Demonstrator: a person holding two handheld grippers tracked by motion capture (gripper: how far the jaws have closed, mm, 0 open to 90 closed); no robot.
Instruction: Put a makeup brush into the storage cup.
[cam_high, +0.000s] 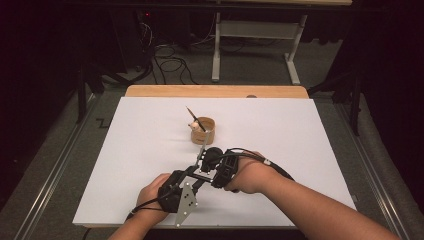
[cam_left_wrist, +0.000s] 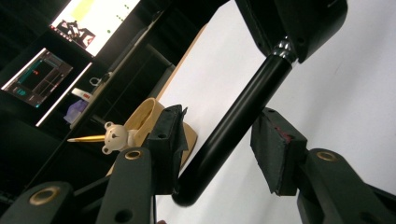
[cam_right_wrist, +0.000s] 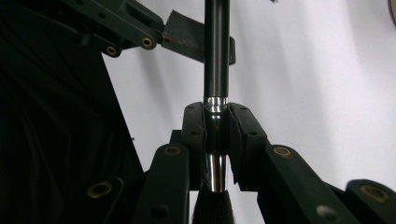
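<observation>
the right tool (cam_right_wrist: 216, 140) pinched a black pen (cam_right_wrist: 216, 56) at its silver band, low over the white counter (cam_high: 310, 150). the left tool (cam_left_wrist: 219, 154) stood spread around the glossy barrel, one pad touching. to pull well, it should probably squeeze squarely on the barrel and draw straight along it. a wooden cup (cam_high: 204, 131) sat near.

One black pen (cam_left_wrist: 233, 126) is held between two grippers, beside one round wooden cup (cam_high: 204, 129) holding one pencil (cam_high: 192, 115) with one small bear-shaped topper (cam_left_wrist: 114, 136), on one white bench (cam_high: 280, 135).
</observation>
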